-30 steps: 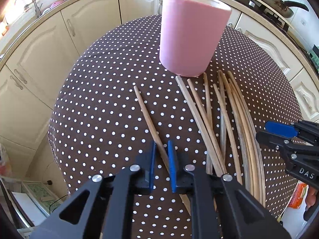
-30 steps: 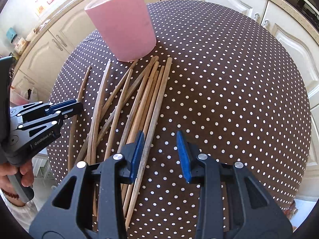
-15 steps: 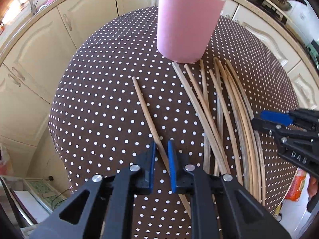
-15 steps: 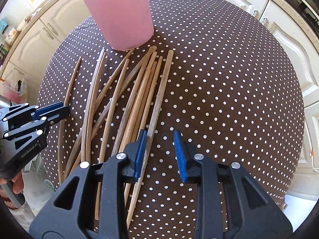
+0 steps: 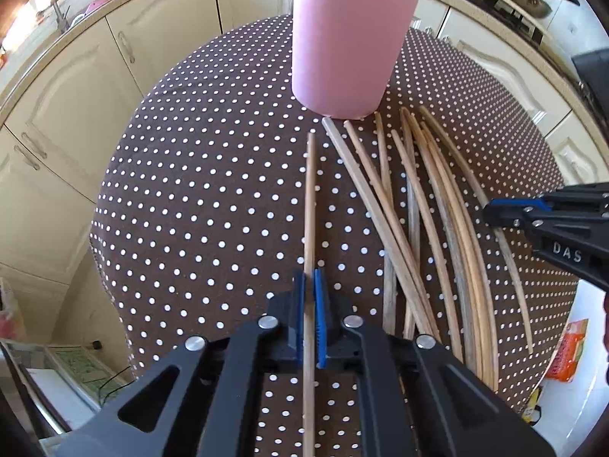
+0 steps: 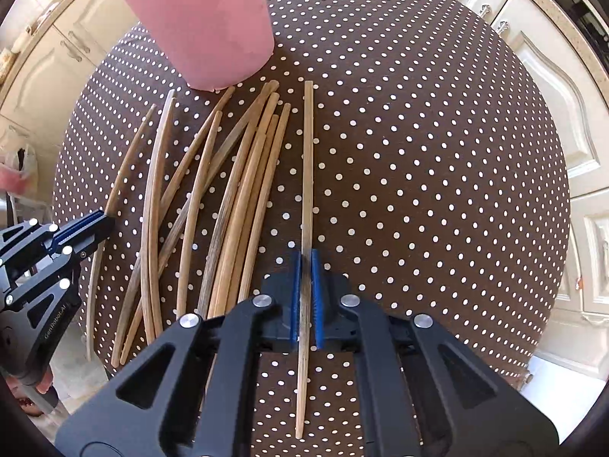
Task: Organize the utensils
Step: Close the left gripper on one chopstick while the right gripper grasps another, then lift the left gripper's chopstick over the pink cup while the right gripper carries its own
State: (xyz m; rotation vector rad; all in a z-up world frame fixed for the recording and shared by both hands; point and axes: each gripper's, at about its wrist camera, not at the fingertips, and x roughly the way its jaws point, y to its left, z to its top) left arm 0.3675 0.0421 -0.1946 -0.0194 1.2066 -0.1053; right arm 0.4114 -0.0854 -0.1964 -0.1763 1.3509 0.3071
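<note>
Clamping one chopstick [image 5: 310, 205] in my left gripper [image 5: 309, 318] and another [image 6: 306, 175] in my right gripper [image 6: 305, 297], I took each from an outer edge of the heap [image 6: 228, 198] on the dotted tablecloth [image 6: 418, 152], near the pink cup [image 5: 350, 42], so neither grip snagged its neighbours.

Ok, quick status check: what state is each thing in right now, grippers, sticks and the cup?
left gripper: shut on a chopstick
right gripper: just closed, shut on another chopstick
loose chopsticks: lying in a crossed pile on the table
pink cup: upright; inside not visible
dotted tablecloth: spread flat
</note>
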